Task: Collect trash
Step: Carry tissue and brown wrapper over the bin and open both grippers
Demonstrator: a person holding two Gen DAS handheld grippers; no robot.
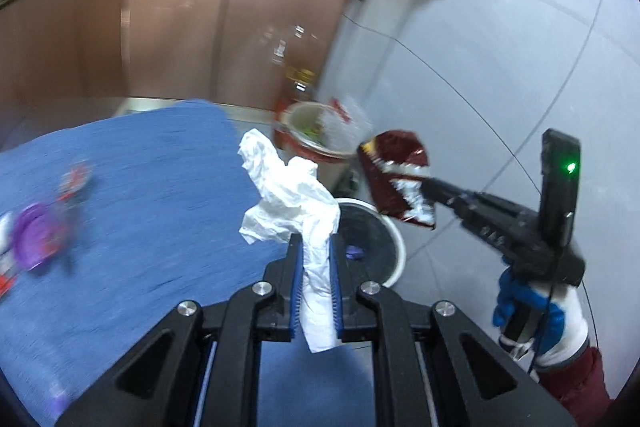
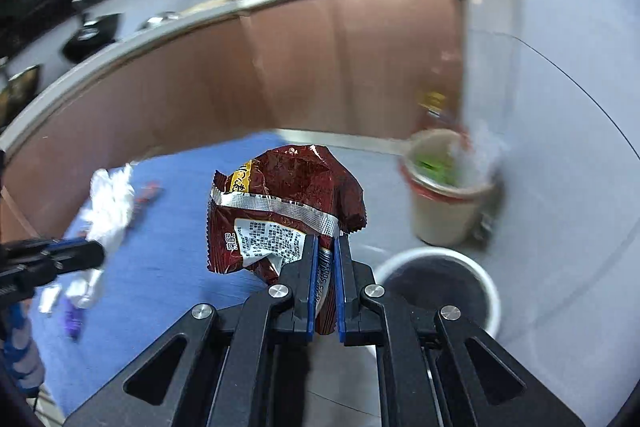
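Your left gripper (image 1: pixel 314 243) has its fingers squeezed on a white tissue (image 1: pixel 288 195), and your right gripper (image 2: pixel 326 247) pinches a red snack bag (image 2: pixel 288 195). Both hang near the white bin (image 2: pixel 440 291). Nothing is dropped yet; purple scraps (image 1: pixel 34 235) wait on the blue worktop (image 1: pixel 160 187).

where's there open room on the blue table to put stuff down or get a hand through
The middle of the blue table is bare, from the purple lid across to the edge by the white bin. The lid's end is cluttered with scraps. The grey floor right of the beige bin is open.
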